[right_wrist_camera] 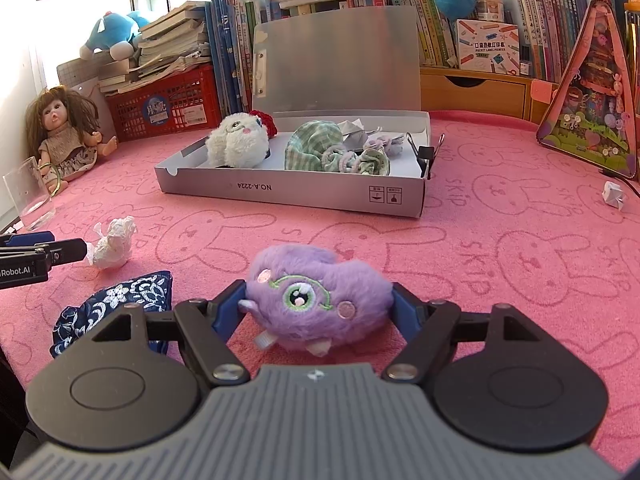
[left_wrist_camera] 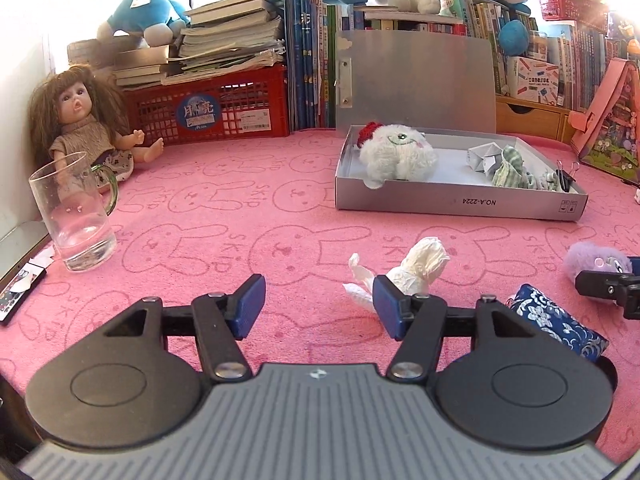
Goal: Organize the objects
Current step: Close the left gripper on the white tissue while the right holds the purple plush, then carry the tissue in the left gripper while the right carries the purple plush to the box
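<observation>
Ahead, pink mat [left_wrist_camera: 224, 216] lies open.

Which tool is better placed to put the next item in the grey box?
Right. The right tool already brackets the purple plush, with the open grey box straight ahead. The left tool is open and empty, with the crumpled tissue just beyond its right fingertip.

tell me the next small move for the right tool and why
Probably lift the purple plush toy and carry it toward the open grey box. The right tool already brackets the toy with its fingers against both sides, and the box already holds similar soft items.
</observation>
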The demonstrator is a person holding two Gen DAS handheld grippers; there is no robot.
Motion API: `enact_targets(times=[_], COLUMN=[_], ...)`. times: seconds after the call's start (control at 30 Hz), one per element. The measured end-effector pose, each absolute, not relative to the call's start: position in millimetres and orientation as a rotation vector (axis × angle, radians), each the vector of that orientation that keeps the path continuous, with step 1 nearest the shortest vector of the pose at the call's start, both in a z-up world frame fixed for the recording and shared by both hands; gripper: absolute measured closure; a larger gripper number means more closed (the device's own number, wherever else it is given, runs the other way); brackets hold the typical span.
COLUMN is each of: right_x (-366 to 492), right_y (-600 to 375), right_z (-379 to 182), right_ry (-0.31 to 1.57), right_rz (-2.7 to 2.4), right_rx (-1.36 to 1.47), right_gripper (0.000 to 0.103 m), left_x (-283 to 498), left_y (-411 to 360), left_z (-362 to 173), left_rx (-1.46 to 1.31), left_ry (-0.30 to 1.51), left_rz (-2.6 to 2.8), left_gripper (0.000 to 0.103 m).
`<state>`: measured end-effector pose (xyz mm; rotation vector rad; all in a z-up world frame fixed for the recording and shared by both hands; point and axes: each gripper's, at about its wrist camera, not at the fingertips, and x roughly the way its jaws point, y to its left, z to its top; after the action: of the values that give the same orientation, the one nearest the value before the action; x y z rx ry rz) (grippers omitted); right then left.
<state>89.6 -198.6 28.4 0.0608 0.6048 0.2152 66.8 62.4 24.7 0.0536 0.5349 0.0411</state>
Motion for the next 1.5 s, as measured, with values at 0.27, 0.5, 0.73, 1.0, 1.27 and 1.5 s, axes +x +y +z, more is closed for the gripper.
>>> enact_targets(times=[0.27,0.5,0.73,1.0,1.27,1.5], right_x=[89,89,88,86,86,86], right_y=[-199,-198,-198,-196,-197,-197], right_z=[28,28,28,28,29,29], right_ry=[0.603,0.597,0.594,0.583,0.582,0.582], right_rz=[0.214,0.214,0.215,0.226,0.227,0.227], right_rx=[0.059,0.055,0.055,0.045,0.043,0.044], right_gripper=[0.024,0.024,0.024,0.024,0.024,0.024], left_x=[66,90,118,114,108,114], left_y=[41,26,26,31,30,26], left_z=[24,20,14,17,20,12], left_rx=[-0.047,-0.093,-0.124,-0.068,-0.013,-0.035], left_ry=[0.556,0.581,0.614,0.575,0.525,0.583], left_rz=[-0.038,-0.026,0.023,-0.030,-0.018,0.014], left_gripper=[0.038,0.036,0.051,0.060,0.031,0.031])
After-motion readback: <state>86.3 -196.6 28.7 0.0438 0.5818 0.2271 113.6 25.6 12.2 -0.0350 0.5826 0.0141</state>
